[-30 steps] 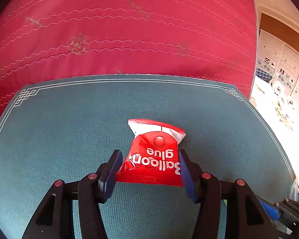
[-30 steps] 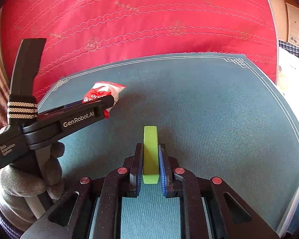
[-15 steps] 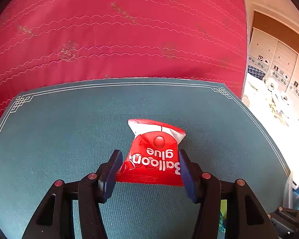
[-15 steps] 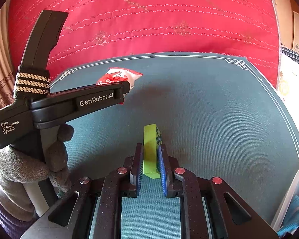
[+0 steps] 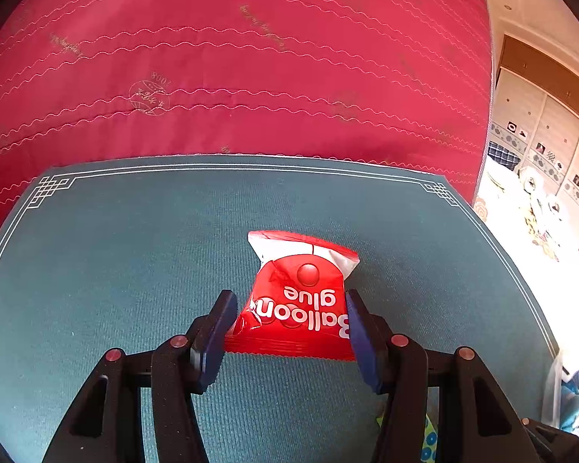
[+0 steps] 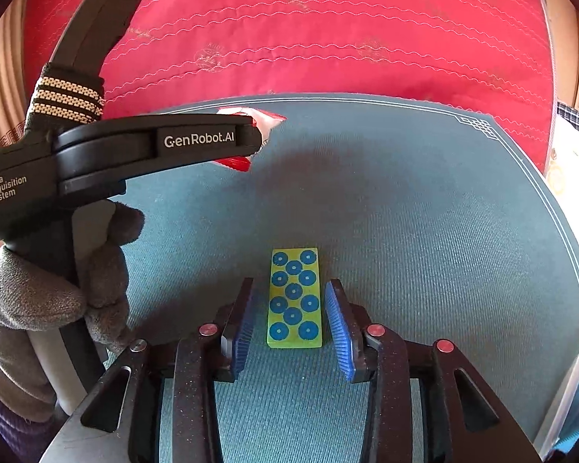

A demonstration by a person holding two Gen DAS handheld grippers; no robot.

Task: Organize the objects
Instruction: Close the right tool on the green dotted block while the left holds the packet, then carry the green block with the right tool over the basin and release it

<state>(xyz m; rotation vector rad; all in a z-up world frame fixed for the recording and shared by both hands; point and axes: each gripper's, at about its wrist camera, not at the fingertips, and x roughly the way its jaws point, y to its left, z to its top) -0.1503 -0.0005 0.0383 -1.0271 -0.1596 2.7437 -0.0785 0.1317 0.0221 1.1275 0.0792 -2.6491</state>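
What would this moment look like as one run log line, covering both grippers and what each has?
left gripper: shut on Balloon glue packet | right gripper: fingers just opened, open | yellow-green tile: flat on green mat, released between fingers

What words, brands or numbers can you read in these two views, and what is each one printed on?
"Balloon glue": red packet, seen upside down.
"GenRobot.AI": side of the left hand-held gripper.
"Data Acquisition System": the same gripper's body.
"2008": above a round stitched emblem on the red quilt.
The quilt's other stitched marks are too blurred to read.
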